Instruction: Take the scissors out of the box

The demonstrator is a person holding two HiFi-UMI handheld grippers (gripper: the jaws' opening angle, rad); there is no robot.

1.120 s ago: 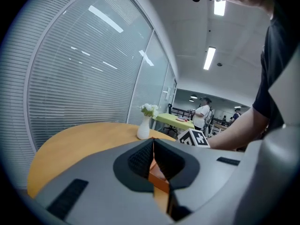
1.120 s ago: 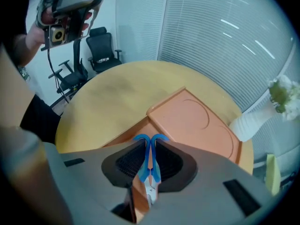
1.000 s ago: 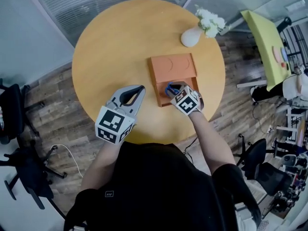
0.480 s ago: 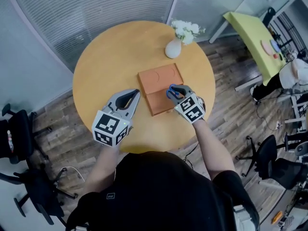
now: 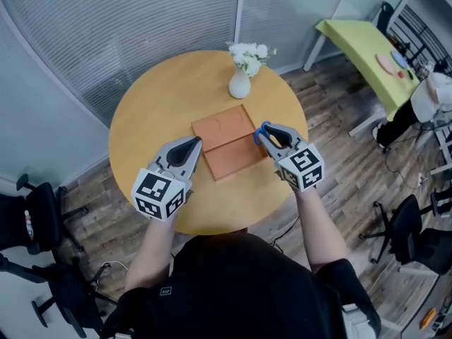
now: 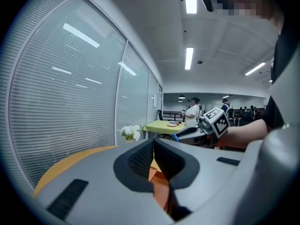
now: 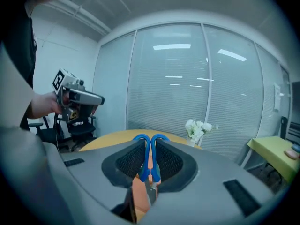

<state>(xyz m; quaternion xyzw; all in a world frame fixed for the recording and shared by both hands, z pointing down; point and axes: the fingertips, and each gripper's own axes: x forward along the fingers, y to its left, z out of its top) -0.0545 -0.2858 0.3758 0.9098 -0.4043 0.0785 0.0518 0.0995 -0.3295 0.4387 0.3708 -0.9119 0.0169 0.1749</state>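
The right gripper (image 5: 268, 134) squeezes the blue scissors (image 7: 142, 139) by the handles (loops poking out), near the orange box (image 5: 227, 147). The left gripper (image 5: 185, 149) is pressed closed, holding nothing.

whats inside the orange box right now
Only its bare orange bottom shows in the box. The scissors are out, held in the right gripper. That gripper covers the box's right edge, so that strip cannot be seen.

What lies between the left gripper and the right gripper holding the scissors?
The orange box lies between the left gripper and the right gripper, on the table below them; the head view shows it.
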